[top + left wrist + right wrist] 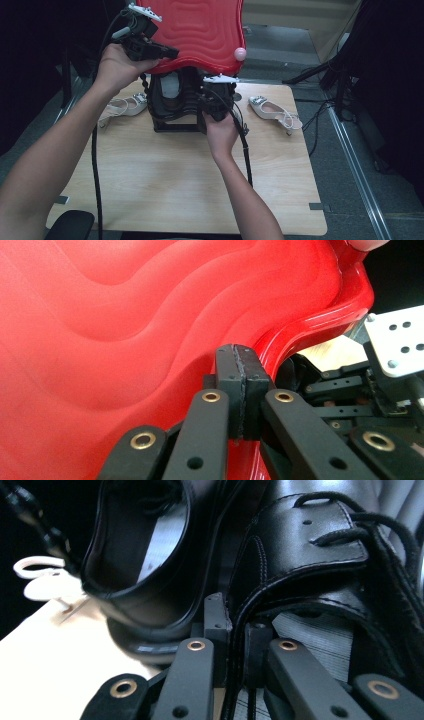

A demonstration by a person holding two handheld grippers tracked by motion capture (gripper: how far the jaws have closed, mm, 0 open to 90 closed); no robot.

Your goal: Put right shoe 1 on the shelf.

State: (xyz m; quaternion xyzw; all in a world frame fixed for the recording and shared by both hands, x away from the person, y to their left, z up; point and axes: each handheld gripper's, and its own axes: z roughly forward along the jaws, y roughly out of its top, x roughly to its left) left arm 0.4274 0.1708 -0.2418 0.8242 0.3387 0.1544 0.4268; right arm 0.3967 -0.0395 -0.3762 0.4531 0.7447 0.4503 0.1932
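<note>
Two grippers, both pinching: left gripper (pixel 242 390) on red lid (pixel 125 330) rim above black shoes (pixel 300 555), right gripper (pixel 232 635) on one shoe's edge.

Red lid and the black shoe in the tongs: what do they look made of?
Red lid: looks like hard moulded plastic, glossy, with wavy ridges and bright highlights along the rim. Black shoe: looks like smooth leather or an imitation of it, semi-gloss, with stitched seams, punched holes and cord laces.
</note>
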